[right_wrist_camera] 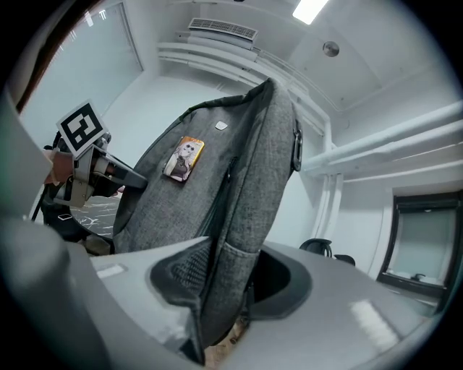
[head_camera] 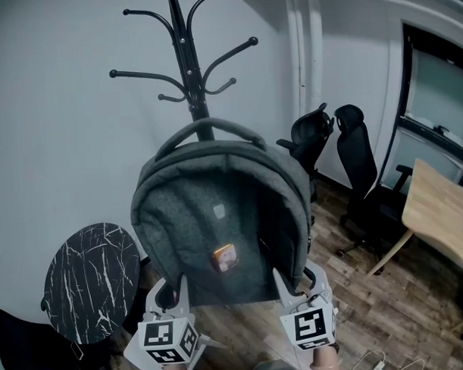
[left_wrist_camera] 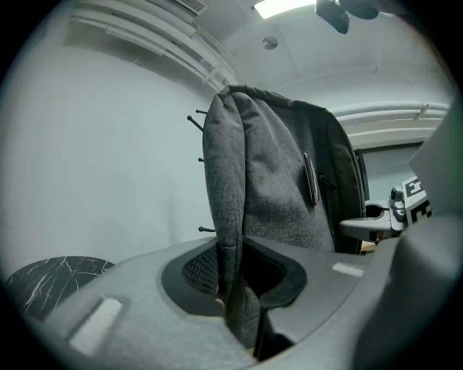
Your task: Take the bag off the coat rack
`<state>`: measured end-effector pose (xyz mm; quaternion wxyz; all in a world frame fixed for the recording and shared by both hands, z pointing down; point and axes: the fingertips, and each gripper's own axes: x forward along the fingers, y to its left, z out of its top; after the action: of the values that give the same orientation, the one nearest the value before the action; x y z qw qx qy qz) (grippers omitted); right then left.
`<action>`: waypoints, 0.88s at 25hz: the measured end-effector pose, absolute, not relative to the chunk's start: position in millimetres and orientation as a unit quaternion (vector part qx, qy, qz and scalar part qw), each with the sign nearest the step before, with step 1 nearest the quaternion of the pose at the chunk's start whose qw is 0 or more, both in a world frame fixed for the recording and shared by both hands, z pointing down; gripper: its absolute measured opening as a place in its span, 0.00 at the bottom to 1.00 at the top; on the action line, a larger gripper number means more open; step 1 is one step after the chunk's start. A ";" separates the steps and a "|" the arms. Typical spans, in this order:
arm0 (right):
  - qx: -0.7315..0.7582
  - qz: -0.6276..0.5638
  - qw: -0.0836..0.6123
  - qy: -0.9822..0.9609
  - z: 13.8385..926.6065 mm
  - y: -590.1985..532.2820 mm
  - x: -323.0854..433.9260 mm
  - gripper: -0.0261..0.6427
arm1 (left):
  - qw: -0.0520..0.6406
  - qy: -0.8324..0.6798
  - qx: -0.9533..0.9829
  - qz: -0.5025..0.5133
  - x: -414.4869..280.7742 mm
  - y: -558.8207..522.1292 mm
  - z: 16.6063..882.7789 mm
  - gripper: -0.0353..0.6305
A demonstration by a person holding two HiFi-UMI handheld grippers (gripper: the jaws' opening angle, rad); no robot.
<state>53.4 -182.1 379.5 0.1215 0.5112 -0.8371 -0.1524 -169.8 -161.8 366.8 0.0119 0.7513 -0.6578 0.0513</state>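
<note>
A grey backpack [head_camera: 217,219] with a small orange tag hangs in front of the black coat rack [head_camera: 188,60], its top handle near the pole. My left gripper [head_camera: 168,290] is shut on the bag's lower left edge. In the left gripper view the grey fabric [left_wrist_camera: 235,217] is pinched between the jaws. My right gripper [head_camera: 294,286] is shut on the lower right edge, and the right gripper view shows the bag's side [right_wrist_camera: 239,217] clamped between its jaws. The bag is held upright between both grippers. Whether the handle still touches a hook is hidden.
A round black marble-patterned table [head_camera: 91,280] stands at the lower left by the white wall. Black office chairs [head_camera: 344,161] stand at the right, beside a wooden desk [head_camera: 441,211]. The floor is wood planks [head_camera: 395,304].
</note>
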 end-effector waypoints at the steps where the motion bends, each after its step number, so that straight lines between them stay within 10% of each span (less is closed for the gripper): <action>1: 0.511 -0.152 0.121 -0.837 378.9 -179.8 53.1 0.25 | 0.012 -0.658 0.751 0.051 -170.1 -159.4 366.0 0.16; 22: 0.515 -0.175 0.133 -0.828 368.4 -128.0 51.4 0.25 | 0.014 -0.652 0.758 0.031 -171.8 -109.5 362.6 0.16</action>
<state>51.4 -128.0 368.4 0.1334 0.5154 -0.8281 -0.1754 -171.8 -109.5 362.6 0.0136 0.7576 -0.6518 0.0313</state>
